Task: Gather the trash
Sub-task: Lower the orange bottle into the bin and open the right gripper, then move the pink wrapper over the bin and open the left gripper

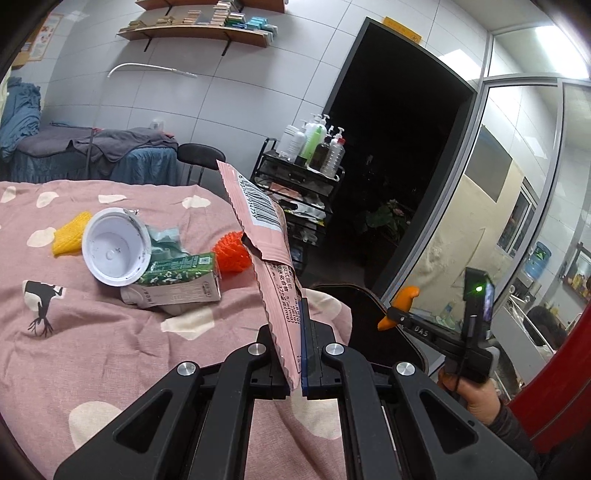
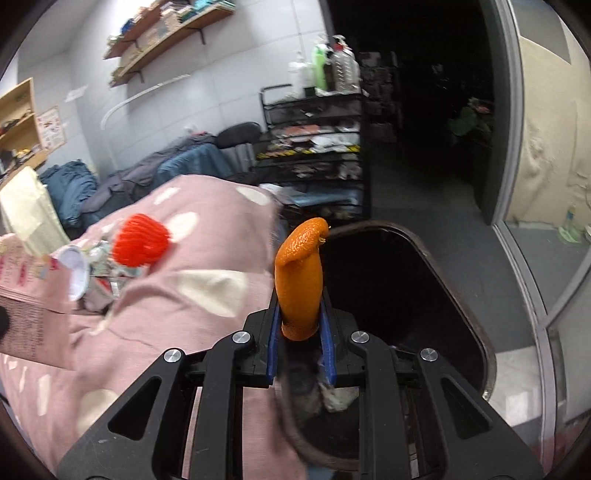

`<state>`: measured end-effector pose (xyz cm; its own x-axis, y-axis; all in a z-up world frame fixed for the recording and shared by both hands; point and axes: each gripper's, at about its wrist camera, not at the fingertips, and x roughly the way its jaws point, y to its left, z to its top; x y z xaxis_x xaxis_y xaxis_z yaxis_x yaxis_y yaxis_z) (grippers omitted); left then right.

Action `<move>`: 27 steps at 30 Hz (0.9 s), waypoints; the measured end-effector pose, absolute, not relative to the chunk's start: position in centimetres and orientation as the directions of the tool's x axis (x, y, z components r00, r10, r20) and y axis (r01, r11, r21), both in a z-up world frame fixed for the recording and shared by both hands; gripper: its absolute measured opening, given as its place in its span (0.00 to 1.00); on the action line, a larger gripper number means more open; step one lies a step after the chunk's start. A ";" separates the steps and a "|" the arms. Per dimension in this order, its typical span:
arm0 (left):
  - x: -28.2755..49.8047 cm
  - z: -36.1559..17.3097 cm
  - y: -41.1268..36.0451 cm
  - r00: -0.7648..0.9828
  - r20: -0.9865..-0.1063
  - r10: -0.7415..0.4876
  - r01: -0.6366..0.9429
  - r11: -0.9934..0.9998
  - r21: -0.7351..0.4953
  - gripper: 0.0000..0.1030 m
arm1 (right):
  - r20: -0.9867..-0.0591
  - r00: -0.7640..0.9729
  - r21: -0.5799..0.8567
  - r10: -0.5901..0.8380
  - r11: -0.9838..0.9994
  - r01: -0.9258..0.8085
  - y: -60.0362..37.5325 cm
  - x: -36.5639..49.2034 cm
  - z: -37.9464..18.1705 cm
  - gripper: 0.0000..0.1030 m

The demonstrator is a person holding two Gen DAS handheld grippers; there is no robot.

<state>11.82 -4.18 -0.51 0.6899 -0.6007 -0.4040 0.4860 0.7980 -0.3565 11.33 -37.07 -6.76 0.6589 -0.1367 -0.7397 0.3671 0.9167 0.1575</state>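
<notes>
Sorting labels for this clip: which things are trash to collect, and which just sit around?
Job: pink wrapper in left gripper; orange peel in right gripper; white cup; green carton; black bin.
Lying about: bottles; shelf boxes.

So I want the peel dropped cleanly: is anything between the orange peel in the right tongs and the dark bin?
Nothing visible. The right tongs grip the curled strip of orange peel upright, and the open black bin lies right behind and below it, beside the pink spotted cloth; its mouth looks unobstructed.
</notes>
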 end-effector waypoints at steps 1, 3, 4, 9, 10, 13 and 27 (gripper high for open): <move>11.9 -0.6 -4.3 0.686 -0.407 -0.603 0.488 0.796 -0.358 0.03 | -0.750 0.645 0.150 -0.146 0.912 0.381 -37.7 11.5 -7.4 0.20; 11.9 -0.6 -4.4 0.681 -0.410 -0.606 0.490 0.794 -0.360 0.03 | -0.775 0.610 0.129 -0.165 0.904 0.408 -38.7 11.8 -8.7 0.20; 12.1 -0.6 -4.5 0.680 -0.412 -0.607 0.491 0.794 -0.359 0.03 | -0.784 0.597 0.124 -0.170 0.900 0.418 -38.9 11.8 -9.4 0.20; 12.2 -0.7 -5.4 0.667 -0.421 -0.615 0.502 0.788 -0.356 0.03 | -0.827 0.539 0.116 -0.158 0.891 0.438 -39.9 12.1 -12.0 0.20; 12.2 -0.7 -5.6 0.664 -0.422 -0.617 0.505 0.786 -0.356 0.03 | -0.833 0.534 0.122 -0.148 0.891 0.437 -40.0 12.1 -12.4 0.23; 12.3 -0.7 -6.2 0.656 -0.426 -0.623 0.515 0.782 -0.350 0.03 | -0.837 0.524 0.118 -0.157 0.884 0.453 -40.3 11.9 -13.2 0.43; 12.7 -0.1 -10.4 0.581 -0.432 -0.690 0.608 0.721 -0.333 0.03 | -0.799 0.561 0.131 -0.216 0.848 0.513 -40.6 8.5 -11.2 0.66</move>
<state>12.75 -10.41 -0.11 0.5809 -0.6898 -0.4321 0.6082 0.7207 -0.3328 8.48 -40.56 -11.19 0.5612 -0.2165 -0.7989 0.5131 0.8483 0.1306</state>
